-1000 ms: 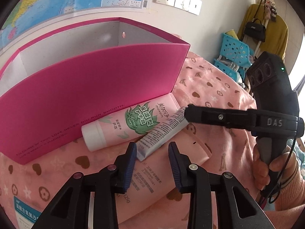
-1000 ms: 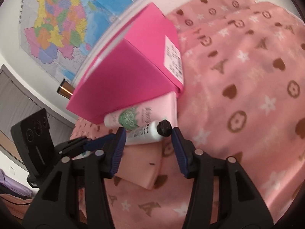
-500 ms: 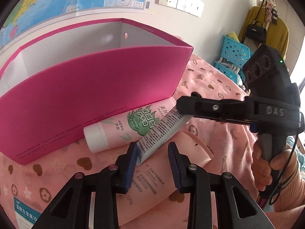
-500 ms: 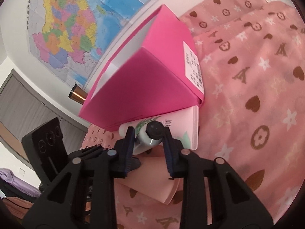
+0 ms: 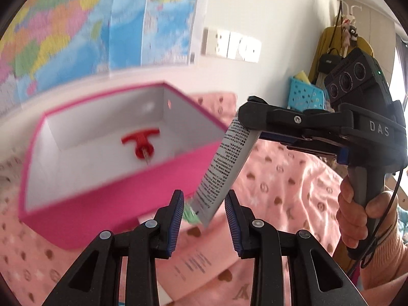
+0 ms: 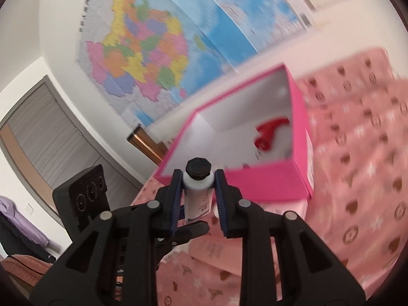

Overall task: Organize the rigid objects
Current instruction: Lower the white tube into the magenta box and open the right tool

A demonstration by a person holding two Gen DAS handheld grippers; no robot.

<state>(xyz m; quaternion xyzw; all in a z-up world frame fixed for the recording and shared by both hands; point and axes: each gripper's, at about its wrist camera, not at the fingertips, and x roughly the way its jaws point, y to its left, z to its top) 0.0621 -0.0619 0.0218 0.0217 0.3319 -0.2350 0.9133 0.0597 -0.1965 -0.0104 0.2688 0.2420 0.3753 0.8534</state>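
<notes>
A: Right gripper [image 6: 198, 187] has its fingers pinching the tube [image 6: 197, 193] just below the black cap. Tube is in the air, hanging cap-up, in front of the box [image 6: 267, 183].

B: Left side?

A: Left gripper [image 5: 204, 214] has fingers spread, holding nothing. The tube's tail [image 5: 224, 168] dangles between them, no contact that I can see.

B: Risks?

A: Grip sits high near the cap, so the long tail can swing. If I carry it in low, I think the tail catches the box's near wall [image 5: 142, 186] and tips or shoves the box. It could also slide out of the pinch, since the body looks smooth. And the left fingers are close enough to snag the tail.

B: Views agree?

A: Left view shows the tube's full length and its print; right view shows only the cap end and the pinch itself. Both show a red part [image 5: 141, 142] inside the box. Pink tubes on the blanket [image 6: 357, 204] are mostly hidden, blurred.
</notes>
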